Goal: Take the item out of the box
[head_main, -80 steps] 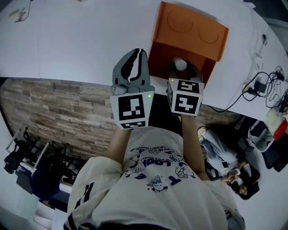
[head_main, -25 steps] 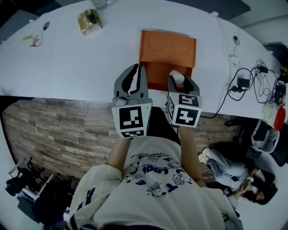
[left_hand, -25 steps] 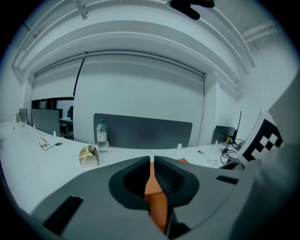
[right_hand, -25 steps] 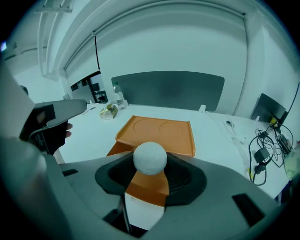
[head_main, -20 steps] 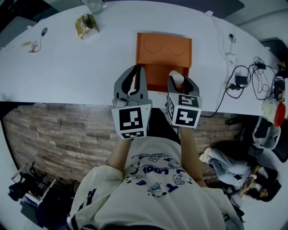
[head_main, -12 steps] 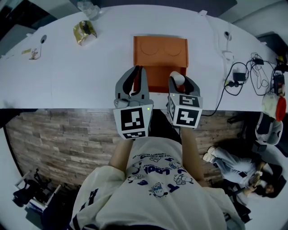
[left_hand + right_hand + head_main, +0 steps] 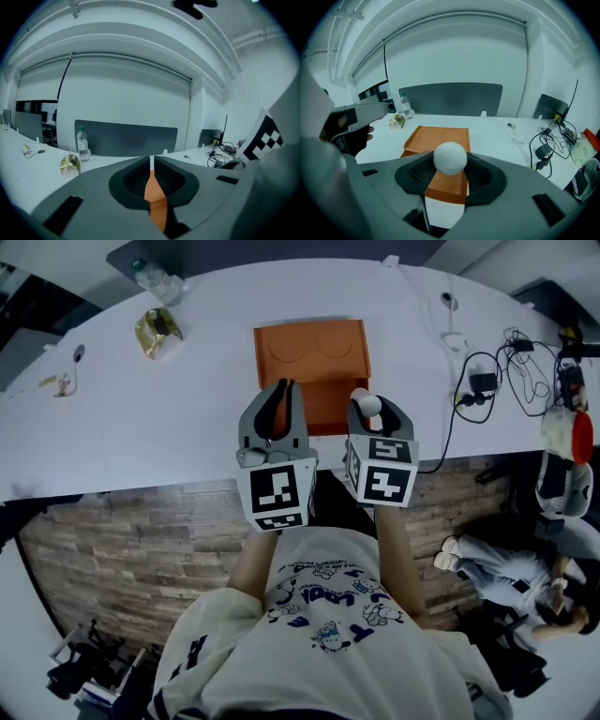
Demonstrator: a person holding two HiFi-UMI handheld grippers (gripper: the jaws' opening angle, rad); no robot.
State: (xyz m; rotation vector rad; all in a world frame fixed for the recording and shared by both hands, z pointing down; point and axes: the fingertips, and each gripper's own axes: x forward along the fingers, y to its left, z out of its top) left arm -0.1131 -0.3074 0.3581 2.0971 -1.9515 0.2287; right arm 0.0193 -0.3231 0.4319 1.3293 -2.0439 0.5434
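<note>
An orange box (image 7: 310, 354) lies on the white table (image 7: 141, 423), its flat lid with two round imprints at the back and its open part toward me. My right gripper (image 7: 368, 407) hovers above the box's near right corner, shut on a white ball (image 7: 364, 403). In the right gripper view the ball (image 7: 450, 158) sits between the dark pads, above the orange box (image 7: 437, 138). My left gripper (image 7: 286, 386) hangs beside it over the box's near left corner, jaws together with nothing in them. Through their slit the left gripper view shows orange box (image 7: 156, 197).
A gold foil packet (image 7: 156, 330) and a water bottle (image 7: 153, 279) stand at the table's far left. Cables and a power adapter (image 7: 483, 382) lie at the right. The table's front edge runs just under the grippers. A person (image 7: 525, 577) sits at lower right.
The box and table have shrunk and drifted left in the head view, so more of the table shows. Both grippers keep their places, and the ball stays in the right one.
</note>
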